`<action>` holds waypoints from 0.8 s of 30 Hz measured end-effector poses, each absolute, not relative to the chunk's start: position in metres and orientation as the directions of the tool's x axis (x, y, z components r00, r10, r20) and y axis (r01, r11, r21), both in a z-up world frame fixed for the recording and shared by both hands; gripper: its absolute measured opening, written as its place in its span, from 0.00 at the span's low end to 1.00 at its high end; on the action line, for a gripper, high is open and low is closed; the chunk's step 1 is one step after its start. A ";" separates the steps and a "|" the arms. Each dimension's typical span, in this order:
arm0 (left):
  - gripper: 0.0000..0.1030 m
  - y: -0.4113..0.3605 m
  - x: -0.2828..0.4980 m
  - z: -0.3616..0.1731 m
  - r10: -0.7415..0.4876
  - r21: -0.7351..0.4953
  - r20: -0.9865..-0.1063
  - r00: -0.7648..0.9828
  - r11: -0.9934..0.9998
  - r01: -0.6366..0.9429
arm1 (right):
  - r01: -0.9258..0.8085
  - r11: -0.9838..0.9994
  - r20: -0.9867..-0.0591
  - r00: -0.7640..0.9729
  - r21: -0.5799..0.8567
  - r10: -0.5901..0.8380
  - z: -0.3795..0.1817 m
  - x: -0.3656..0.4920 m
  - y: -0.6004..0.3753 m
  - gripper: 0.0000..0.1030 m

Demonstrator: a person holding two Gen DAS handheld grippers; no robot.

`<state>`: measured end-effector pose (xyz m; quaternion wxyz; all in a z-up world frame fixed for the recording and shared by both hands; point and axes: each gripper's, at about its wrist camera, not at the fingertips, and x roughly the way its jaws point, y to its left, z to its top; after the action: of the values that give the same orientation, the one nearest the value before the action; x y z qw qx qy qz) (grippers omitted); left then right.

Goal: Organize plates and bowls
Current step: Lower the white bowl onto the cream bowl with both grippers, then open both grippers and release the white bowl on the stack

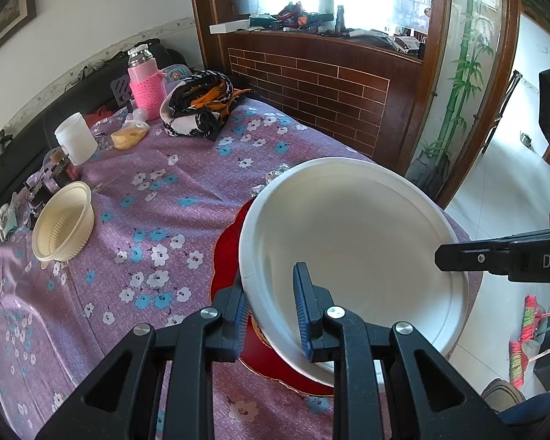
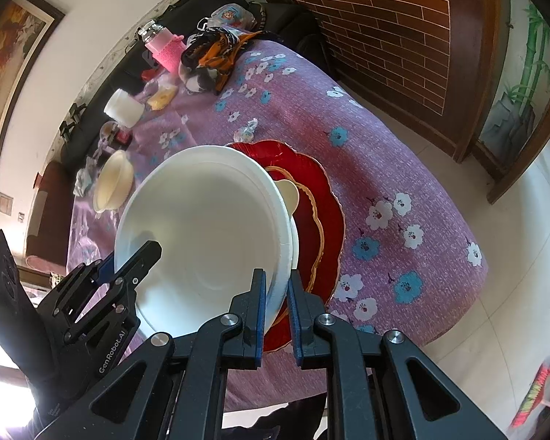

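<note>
Left wrist | left gripper (image 1: 275, 308), right gripper (image 2: 277, 311) clamp white plate (image 1: 352, 242) rim

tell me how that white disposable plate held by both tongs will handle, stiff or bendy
The white disposable plate looks thin and light, likely pulp or foam. Pinched only at its rim by the left tongs and right tongs, it keeps its shape, so probably fairly stiff. A small rim crack suggests hard squeezing could damage it.

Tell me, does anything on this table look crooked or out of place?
Yes: the white plate is tilted, not flat. Both grippers, left and right, pinch its rim on opposite sides above the red plate. At the table's far side, the cream bowl also leans on its side instead of sitting upright.
</note>
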<state>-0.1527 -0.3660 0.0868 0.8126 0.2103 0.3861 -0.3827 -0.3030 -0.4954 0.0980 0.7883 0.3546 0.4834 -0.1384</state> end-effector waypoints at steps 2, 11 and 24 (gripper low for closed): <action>0.21 -0.366 -0.153 0.087 -0.459 0.046 -0.789 0.409 0.619 0.784 | 0.561 0.711 -0.861 0.494 0.424 0.124 0.098 -0.303 -0.495 0.14; 0.21 -0.366 -0.158 0.087 -0.459 0.046 -0.790 0.408 0.618 0.785 | 0.562 0.711 -0.861 0.494 0.424 0.123 0.098 -0.304 -0.494 0.14; 0.27 -0.363 -0.159 0.088 -0.457 0.051 -0.786 0.415 0.622 0.781 | 0.552 0.720 -0.859 0.497 0.421 0.121 0.099 -0.308 -0.491 0.15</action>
<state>-0.1592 -0.3633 0.0881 0.8144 0.2109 0.3843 -0.3802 -0.3081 -0.4910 0.0993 0.7918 0.3488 0.4826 -0.1360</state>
